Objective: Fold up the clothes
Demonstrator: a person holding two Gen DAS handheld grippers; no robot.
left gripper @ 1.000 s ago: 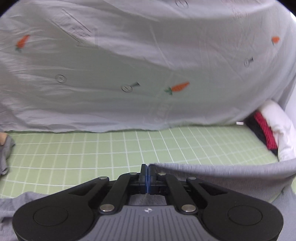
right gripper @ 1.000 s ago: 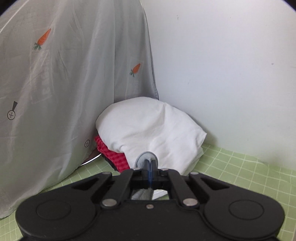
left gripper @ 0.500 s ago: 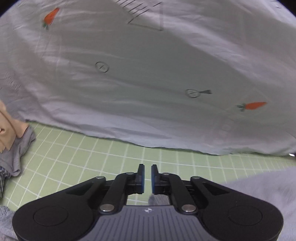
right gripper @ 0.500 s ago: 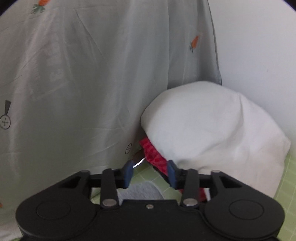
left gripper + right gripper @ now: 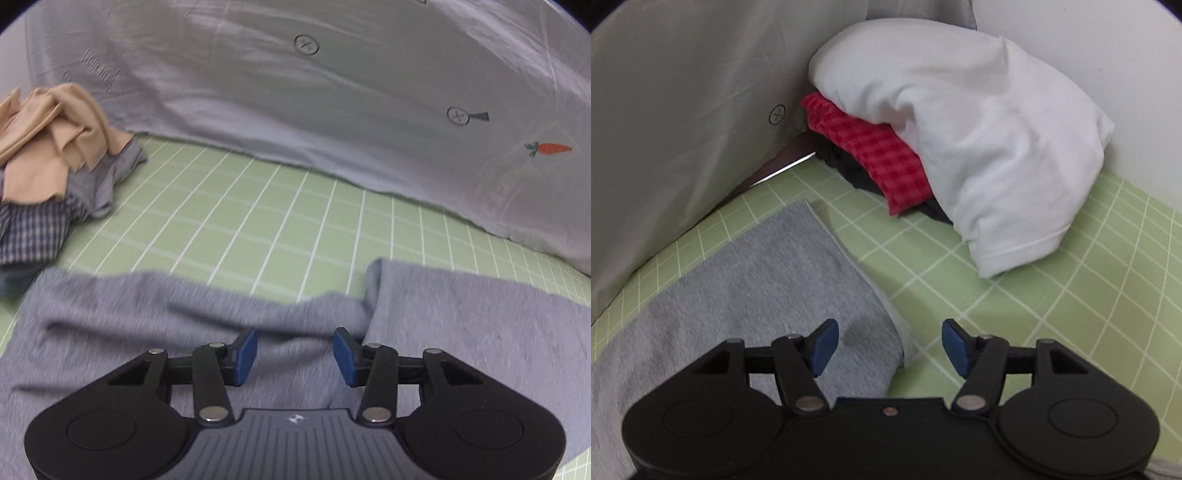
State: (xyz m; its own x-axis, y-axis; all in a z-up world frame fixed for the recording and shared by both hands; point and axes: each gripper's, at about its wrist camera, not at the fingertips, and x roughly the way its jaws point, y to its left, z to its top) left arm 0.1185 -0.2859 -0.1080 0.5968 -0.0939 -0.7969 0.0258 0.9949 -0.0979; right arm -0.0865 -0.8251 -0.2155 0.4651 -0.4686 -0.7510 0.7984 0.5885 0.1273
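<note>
A grey knit garment [image 5: 155, 317] lies flat on the green grid mat [image 5: 258, 218], with a fold ridge near its middle. My left gripper [image 5: 294, 354] is open and empty just above it. In the right wrist view the same grey garment [image 5: 757, 280] ends in a folded corner on the mat [image 5: 1071, 314]. My right gripper [image 5: 889, 345] is open and empty, hovering over that corner edge.
A pale grey sheet with carrot prints [image 5: 332, 92] hangs along the back. A heap of tan, grey and checked clothes [image 5: 51, 147] sits at the left. A white garment [image 5: 979, 122] over red checked cloth [image 5: 875, 155] is piled by the white wall.
Both grippers opened and let go of the grey garment, which now lies on the mat. Both have pulled back and tilted down toward it.
</note>
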